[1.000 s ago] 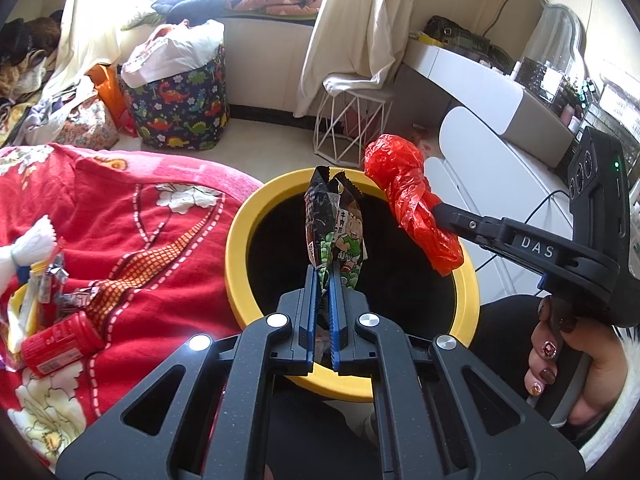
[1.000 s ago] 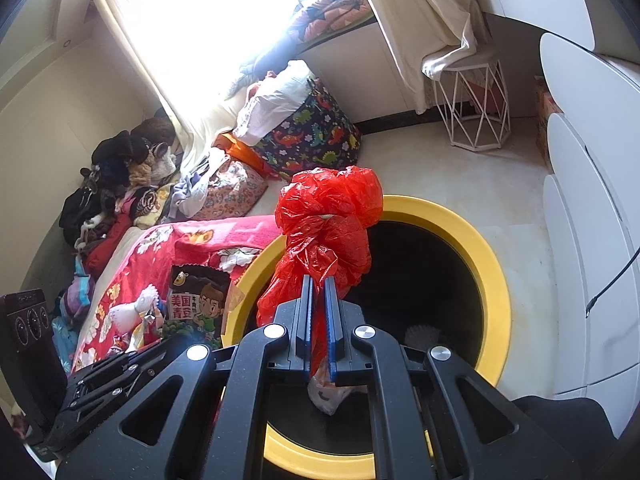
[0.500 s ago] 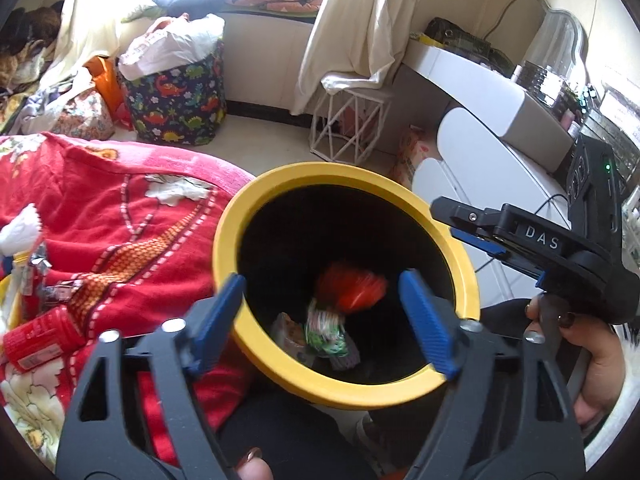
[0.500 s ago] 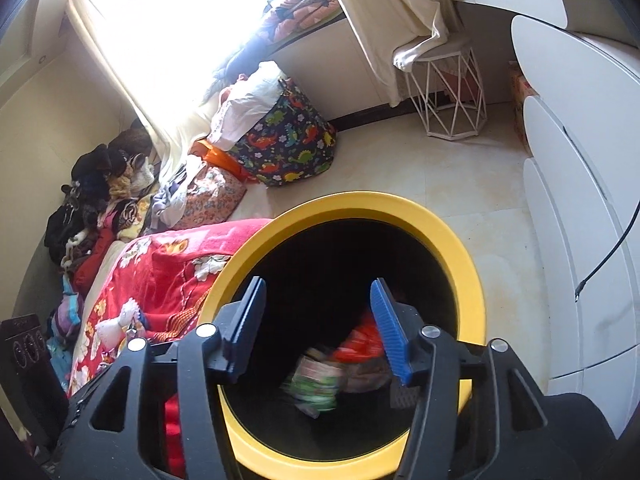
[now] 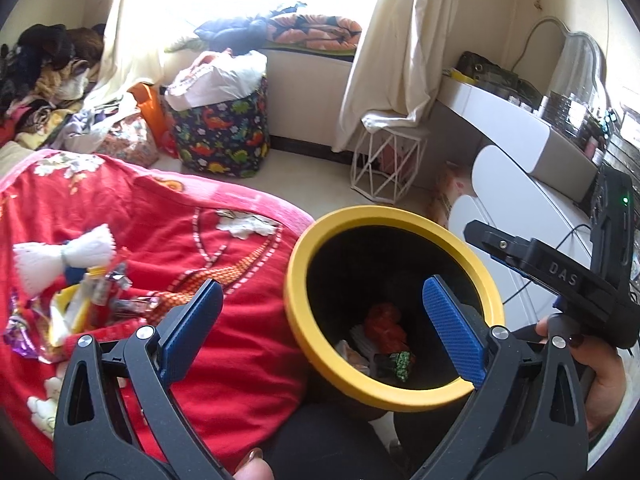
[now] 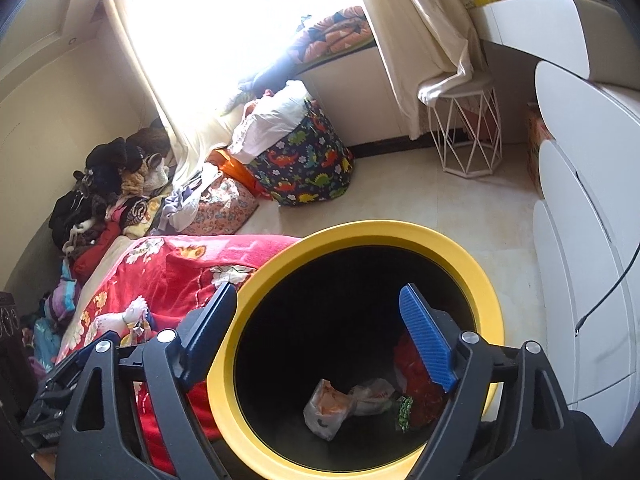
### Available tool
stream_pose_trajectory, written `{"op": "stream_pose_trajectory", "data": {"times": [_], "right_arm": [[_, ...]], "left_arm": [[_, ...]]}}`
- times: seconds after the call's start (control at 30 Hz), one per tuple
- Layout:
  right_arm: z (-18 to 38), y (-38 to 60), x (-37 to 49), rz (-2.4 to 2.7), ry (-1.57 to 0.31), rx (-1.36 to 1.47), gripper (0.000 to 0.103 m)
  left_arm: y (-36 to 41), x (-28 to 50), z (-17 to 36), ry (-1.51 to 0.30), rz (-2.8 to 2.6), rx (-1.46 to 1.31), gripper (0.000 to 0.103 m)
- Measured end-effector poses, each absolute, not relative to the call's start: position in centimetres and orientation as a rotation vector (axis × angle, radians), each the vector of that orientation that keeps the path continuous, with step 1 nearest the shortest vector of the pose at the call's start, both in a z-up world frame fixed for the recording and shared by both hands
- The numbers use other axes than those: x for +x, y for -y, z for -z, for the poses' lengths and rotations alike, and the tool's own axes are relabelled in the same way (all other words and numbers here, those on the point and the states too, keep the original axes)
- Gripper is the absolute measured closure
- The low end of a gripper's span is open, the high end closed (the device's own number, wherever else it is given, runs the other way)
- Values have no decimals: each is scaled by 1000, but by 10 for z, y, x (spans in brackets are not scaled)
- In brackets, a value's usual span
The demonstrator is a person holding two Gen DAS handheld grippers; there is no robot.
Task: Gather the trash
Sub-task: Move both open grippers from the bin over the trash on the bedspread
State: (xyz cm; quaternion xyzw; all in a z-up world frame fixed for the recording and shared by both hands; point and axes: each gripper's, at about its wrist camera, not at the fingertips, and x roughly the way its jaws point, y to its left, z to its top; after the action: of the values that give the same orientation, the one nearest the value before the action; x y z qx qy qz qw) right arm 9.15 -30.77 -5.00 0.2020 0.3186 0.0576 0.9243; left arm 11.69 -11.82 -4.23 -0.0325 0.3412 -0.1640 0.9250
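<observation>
Left gripper (image 5: 322,322) and right gripper (image 6: 316,332) hanging wide apart over the yellow-rimmed bin (image 6: 280,280), jaws just been opening, gripping nothing. Red bag (image 5: 386,326) and green snack wrapper (image 5: 402,364) lying on the bin floor, below and apart from both. More wrappers (image 5: 80,308) sitting on red blanket (image 5: 224,344), left of the left gripper.

Bin (image 5: 394,217): yellow rim, black inside. In it: red bag (image 5: 386,326), green-patterned wrapper (image 5: 402,362), pale orange-print bag (image 6: 328,406). Blanket (image 5: 224,344): red, white flowers, pink edge. Claw pads (image 5: 452,332): blue on black frames. Hamper (image 5: 224,136): navy with multicoloured dinosaurs. Wire stool (image 5: 386,164): white. Curtain (image 5: 400,40): cream.
</observation>
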Motion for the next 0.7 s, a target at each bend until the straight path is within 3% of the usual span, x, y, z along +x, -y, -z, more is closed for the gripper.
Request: {"op": "stream_pose_trajectory", "data": {"times": [0.7], "right_arm": [[26,254,78,-284,-526,282,19]], "left_arm": [[59,109,26,-637,220,-102,11]]}}
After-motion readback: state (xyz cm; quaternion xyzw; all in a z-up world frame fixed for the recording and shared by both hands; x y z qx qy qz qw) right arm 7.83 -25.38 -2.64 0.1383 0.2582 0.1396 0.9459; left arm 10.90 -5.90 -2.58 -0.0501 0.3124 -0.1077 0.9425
